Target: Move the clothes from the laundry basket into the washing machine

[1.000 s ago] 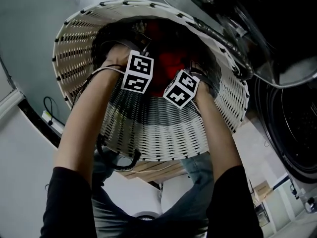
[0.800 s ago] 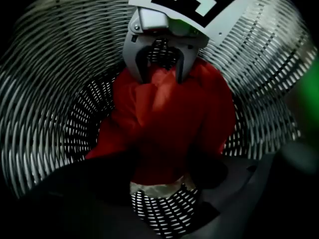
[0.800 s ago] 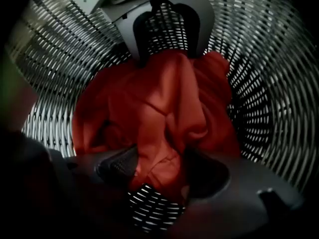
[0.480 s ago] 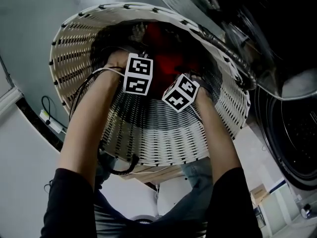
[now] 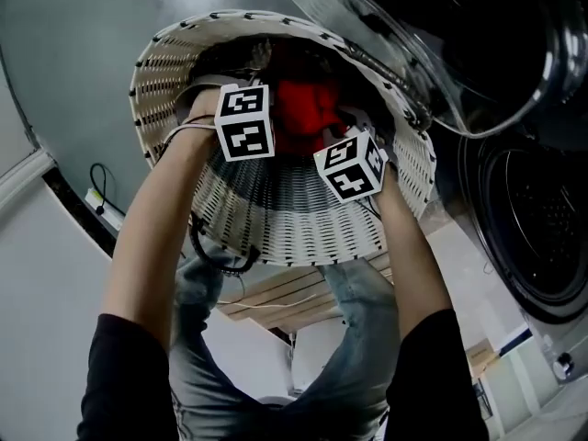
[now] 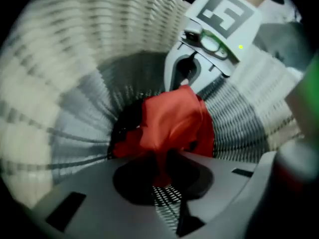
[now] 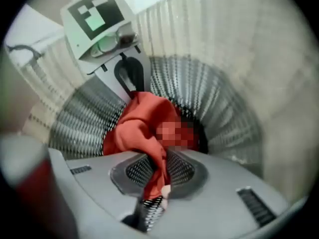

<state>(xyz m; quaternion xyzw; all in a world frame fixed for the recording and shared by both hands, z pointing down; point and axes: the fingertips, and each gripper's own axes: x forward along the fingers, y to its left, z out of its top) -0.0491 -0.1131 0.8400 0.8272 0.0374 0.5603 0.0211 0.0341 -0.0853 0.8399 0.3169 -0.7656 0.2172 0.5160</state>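
**Both tools pinch one red garment inside the basket**

The red garment point(image 6: 172, 126) sits low in the laundry basket point(image 5: 303, 219), against the darker weave near its bottom. It is thin orange-red cloth, crumpled into soft folds and gathered into a loose bunch. No print or seam can be made out.

A narrow pleat at one edge runs down into the left tool point(image 6: 160, 180). Its jaws are closing, nearly together, with the cloth pressed between the ribbed pads. The right tool point(image 7: 157, 180) grips another fold of the same piece in the same way: its jaws are closing on a twisted strip of red, and a pale bit of hem shows at the pinch. The two tools face each other across the bunch, both pointing steeply down into the basket.

The basket is woven of white strands banded with grey and black. In the head view it tilts its open mouth toward the washing machine point(image 5: 542, 237), just beside it. The machine's round door point(image 5: 395, 53) stands open above the basket's rim.
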